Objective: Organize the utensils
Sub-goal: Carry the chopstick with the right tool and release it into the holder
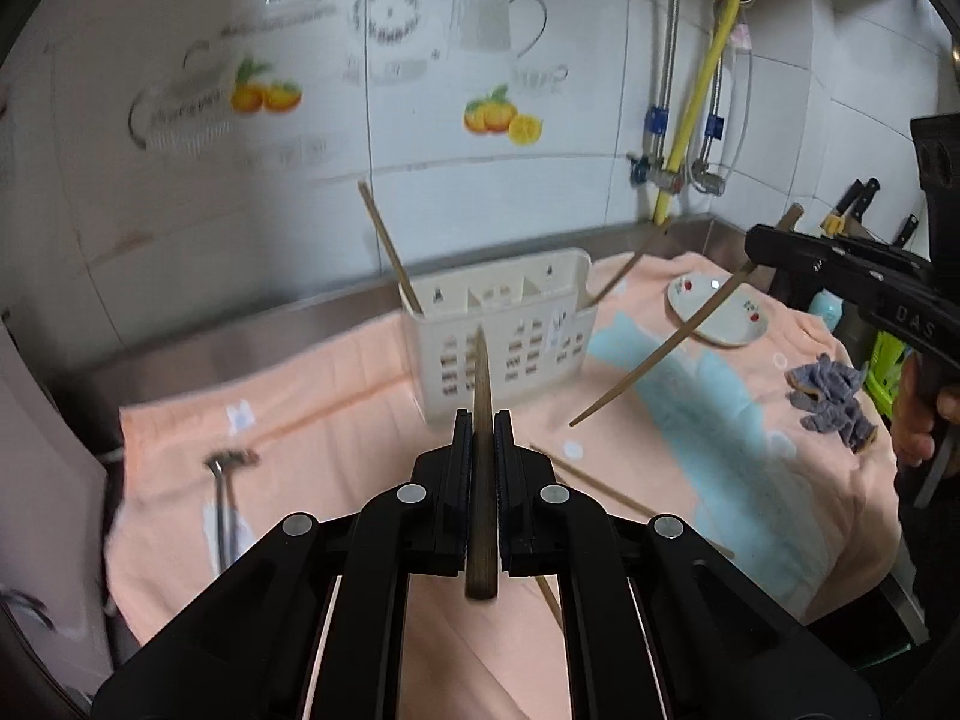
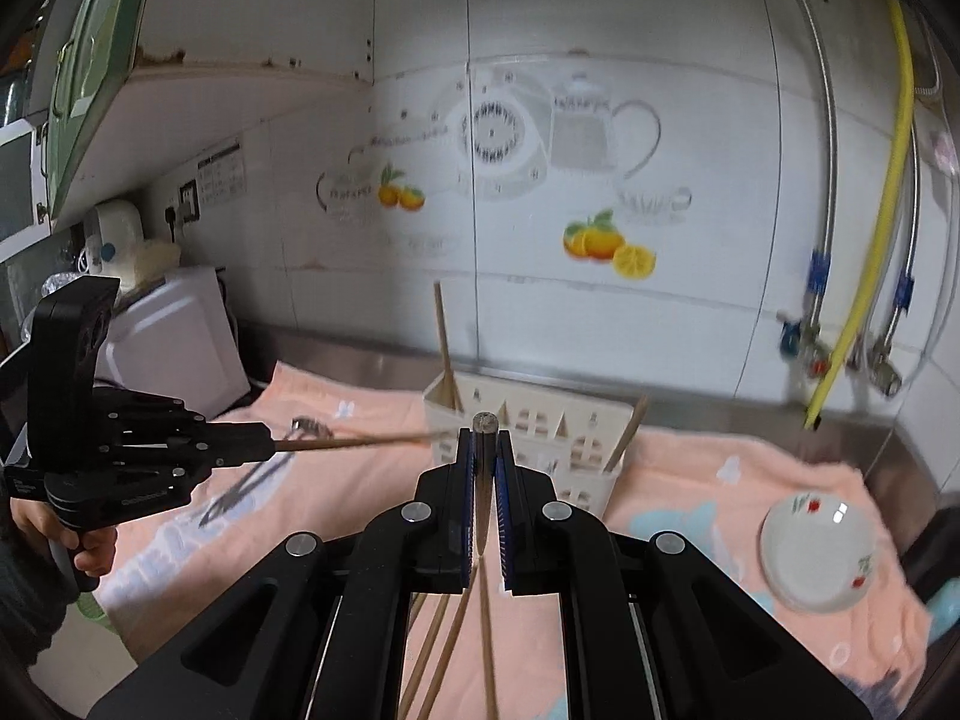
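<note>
Left gripper (image 1: 482, 423): jaws closed on a dark chopstick (image 1: 482, 480) whose tip points toward the utensil caddy (image 1: 504, 330). Right gripper (image 2: 485, 444): jaws closed on a second chopstick (image 2: 485, 423), seen end-on; its far length is hidden. The caddy stands on a peach towel (image 1: 720, 480) covering the surface and holds two upright chopsticks. Loose chopsticks (image 2: 444, 648) beneath the right gripper are partly hidden. Wall-tile lettering is blurred. The right gripper's body reads "DAS", cut off.
</note>
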`<state>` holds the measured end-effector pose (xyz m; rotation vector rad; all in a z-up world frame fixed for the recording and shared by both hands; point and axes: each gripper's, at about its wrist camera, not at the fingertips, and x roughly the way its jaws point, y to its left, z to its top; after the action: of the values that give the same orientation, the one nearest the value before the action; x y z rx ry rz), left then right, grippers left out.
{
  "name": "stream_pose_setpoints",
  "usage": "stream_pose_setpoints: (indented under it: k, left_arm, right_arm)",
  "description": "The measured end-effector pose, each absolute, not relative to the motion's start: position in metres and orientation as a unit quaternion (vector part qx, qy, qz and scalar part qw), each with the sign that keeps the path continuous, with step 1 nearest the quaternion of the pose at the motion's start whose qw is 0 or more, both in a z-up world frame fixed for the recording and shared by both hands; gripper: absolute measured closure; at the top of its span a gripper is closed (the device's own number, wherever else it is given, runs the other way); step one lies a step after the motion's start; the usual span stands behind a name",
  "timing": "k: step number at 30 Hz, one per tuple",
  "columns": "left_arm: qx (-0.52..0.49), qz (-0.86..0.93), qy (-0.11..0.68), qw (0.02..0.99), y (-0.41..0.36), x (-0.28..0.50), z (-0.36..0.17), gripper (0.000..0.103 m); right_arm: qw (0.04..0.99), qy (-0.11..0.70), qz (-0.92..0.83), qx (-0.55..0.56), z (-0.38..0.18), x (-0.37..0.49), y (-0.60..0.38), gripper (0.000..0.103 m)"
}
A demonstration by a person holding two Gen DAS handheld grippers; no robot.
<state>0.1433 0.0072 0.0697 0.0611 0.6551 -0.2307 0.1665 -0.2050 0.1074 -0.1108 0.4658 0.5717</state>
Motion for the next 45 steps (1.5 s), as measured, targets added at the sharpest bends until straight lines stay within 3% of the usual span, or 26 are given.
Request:
stream_pose_setpoints:
  k: [17, 31, 45]
  left_arm:
    - [0.043, -0.109, 0.284, 0.952, 0.003, 0.187, 0.141, 0.097]
    - [-0.013, -0.099, 0.232, 0.967, 0.003, 0.242, 0.179, 0.097]
    - [-0.071, -0.069, 0.23, 0.968, 0.015, 0.302, 0.142, 0.097]
  right_arm:
    - [0.951, 0.183, 0.243, -0.063, 0.171, 0.209, -0.214, 0.097]
    - [0.948, 0.228, 0.21, -0.076, 0.144, 0.266, -0.211, 0.097]
    - [0.939, 0.255, 0.212, -0.087, 0.117, 0.287, -0.206, 0.097]
